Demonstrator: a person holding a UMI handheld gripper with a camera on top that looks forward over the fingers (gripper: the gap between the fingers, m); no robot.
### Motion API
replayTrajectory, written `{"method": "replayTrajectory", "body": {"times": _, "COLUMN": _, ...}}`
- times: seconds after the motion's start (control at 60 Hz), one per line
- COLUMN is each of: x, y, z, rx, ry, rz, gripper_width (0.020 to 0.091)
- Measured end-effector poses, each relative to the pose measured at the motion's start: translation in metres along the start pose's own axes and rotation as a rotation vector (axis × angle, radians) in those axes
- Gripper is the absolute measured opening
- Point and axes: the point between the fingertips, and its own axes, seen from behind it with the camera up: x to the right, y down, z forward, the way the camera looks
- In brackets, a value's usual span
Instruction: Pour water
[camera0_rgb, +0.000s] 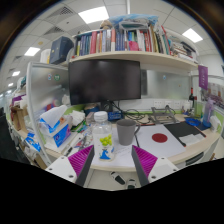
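Observation:
A clear plastic bottle (101, 133) with a white cap and a yellow-green and blue label stands on the white desk (118, 158), just ahead of my fingers and nearer the left one. To its right stands a grey cup (126, 131). My gripper (113, 163) is open; its magenta pads (82, 160) stand wide apart with nothing between them, and the bottle lies just beyond the tips. A small dark object (121, 180) lies on the desk between the fingers.
A dark monitor (104, 80) stands behind the bottle and cup, under a shelf of books (125, 42). A red round thing (159, 137) and a dark pad (184, 129) lie to the right. Boxes and packets (55, 125) crowd the left.

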Motion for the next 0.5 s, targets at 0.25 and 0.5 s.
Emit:
{"method": "replayTrajectory", "body": {"times": 0.25, "x": -0.025, "y": 0.031, "z": 0.075, "rx": -0.014, "ry": 0.017, "rz": -0.066, "gripper_width": 0.0766}}
{"method": "replayTrajectory", "body": {"times": 0.5, "x": -0.017, "y": 0.019, "z": 0.115, "rx": -0.001, "ry": 0.123, "rz": -0.094, "gripper_width": 0.0762}}
